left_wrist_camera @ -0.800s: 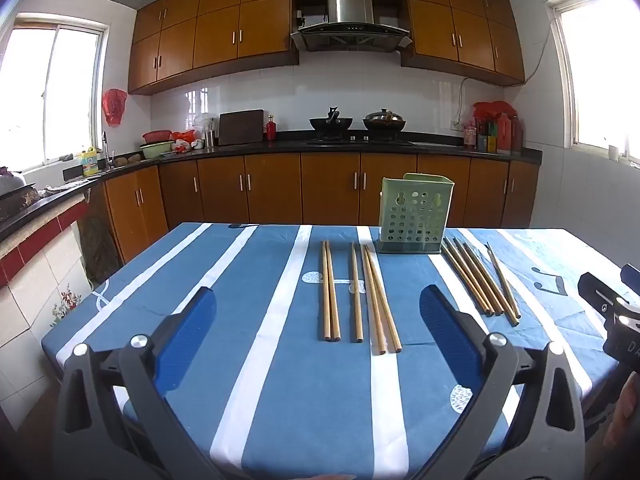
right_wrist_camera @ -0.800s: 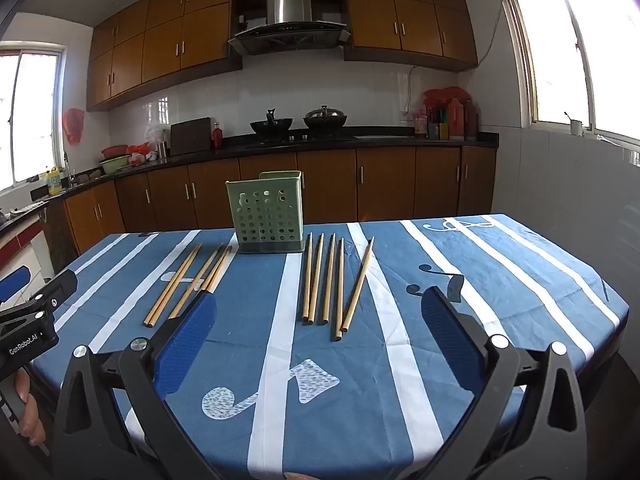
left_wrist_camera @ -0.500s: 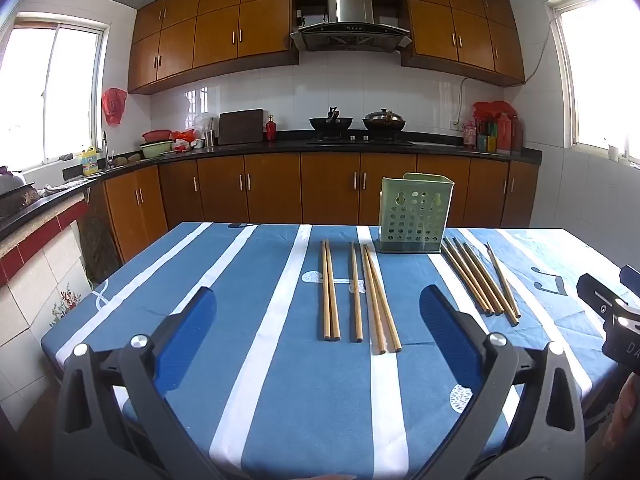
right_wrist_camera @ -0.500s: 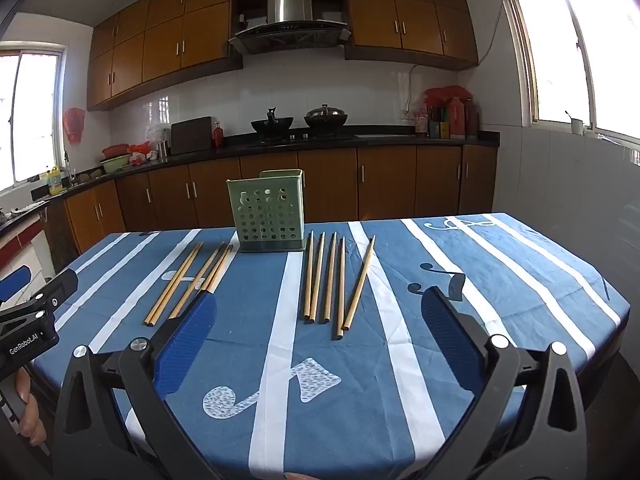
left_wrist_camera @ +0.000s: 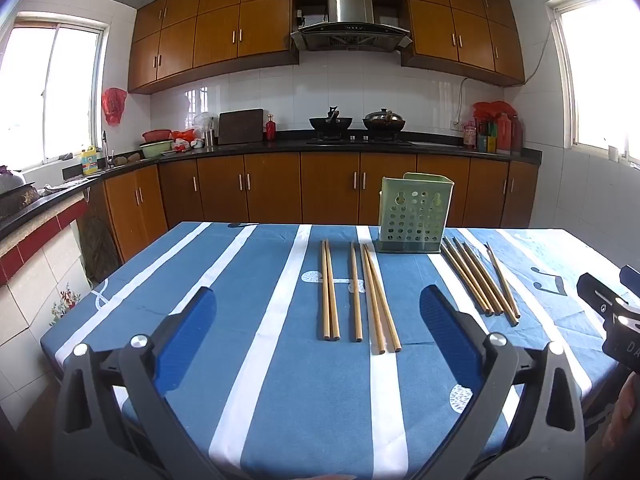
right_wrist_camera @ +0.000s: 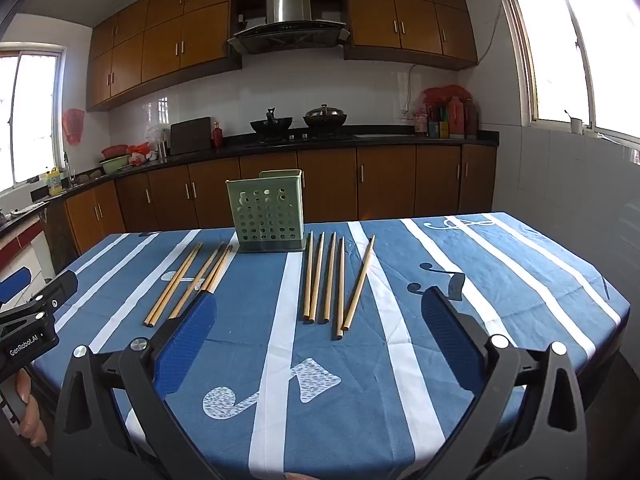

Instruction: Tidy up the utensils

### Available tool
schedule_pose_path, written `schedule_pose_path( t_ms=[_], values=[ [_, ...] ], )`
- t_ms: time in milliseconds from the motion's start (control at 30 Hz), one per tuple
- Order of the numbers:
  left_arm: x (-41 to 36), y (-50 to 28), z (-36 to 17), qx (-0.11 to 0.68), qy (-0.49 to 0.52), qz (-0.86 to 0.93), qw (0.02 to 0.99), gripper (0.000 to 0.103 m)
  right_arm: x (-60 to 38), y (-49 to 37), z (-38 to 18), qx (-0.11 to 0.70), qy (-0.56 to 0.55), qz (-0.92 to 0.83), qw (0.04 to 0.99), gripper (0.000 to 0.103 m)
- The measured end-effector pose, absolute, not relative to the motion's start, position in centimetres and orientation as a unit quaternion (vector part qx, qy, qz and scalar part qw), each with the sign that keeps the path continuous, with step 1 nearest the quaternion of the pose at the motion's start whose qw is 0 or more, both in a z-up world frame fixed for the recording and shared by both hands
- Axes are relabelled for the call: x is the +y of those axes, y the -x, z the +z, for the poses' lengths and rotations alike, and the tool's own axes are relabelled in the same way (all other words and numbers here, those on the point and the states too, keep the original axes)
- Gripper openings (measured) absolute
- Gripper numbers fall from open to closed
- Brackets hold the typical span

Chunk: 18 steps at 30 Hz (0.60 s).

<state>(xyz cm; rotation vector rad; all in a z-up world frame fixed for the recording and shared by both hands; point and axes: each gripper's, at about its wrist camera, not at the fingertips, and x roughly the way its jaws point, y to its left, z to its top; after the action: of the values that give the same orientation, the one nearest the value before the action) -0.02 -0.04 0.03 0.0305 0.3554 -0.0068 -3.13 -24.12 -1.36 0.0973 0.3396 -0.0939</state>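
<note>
change vs earlier: none seen; both views match, nothing shifted.
L gripper (left_wrist_camera: 318, 312): spread wide, holds nothing, above near edge of tabletop (left_wrist_camera: 240, 400), touching nothing.
R gripper (right_wrist_camera: 319, 312): same, wide apart, nothing held, no contact.
holder (left_wrist_camera: 414, 214): green, perforated, upright at far side of tabletop.
L sticks (left_wrist_camera: 356, 292): 5 chopsticks flat, left of holder, roughly parallel.
R sticks (right_wrist_camera: 330, 280): 5 flat, right of holder; outermost angled.

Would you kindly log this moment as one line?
left gripper open | right gripper open | chopsticks on table | holder upright
</note>
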Motion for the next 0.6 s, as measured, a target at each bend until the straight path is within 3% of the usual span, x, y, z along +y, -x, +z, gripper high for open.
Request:
schedule_pose_path(
  t_ms=[600],
  values=[
    [0.01,-0.01,0.00,0.177,-0.014,-0.003,0.984,0.099,-24.21,3.13,-1.41,0.169,-0.050,-0.046,0.983,0.101]
  ],
)
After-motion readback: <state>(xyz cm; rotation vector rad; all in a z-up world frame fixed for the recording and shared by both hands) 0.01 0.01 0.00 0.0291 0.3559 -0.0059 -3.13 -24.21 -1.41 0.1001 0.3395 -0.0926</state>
